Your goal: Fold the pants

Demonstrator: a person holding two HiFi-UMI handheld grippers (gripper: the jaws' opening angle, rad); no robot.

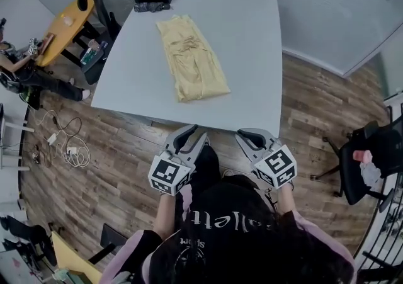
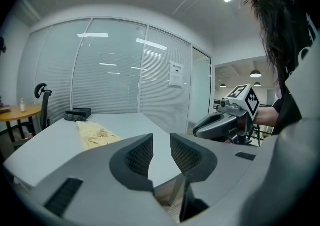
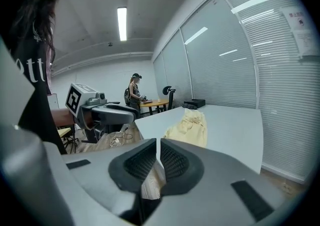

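While both grippers are held off the near edge of the counter, above the wood floor, the pants are seen lying well apart from them, left of the middle of the top: pale yellow, rumpled, laid as one long strip slanting away from the person. Left gripper: fingers parted, a clear gap, nothing between. Right gripper: fingers drawn together to a thin slit, nothing gripped. Cloth is judged light, soft and limp; sagging and bunching are to be expected once it is lifted, with little risk of slipping from ribbed fingers. Hold is best taken at the two corners of one short end, one gripper to each, so the strip can be carried over onto itself. Writing: white letters on the person's black top are partly read as "allet"; a posted sheet behind the counter is too small to be read; only square black-and-white markers are noted on the gripper cubes.
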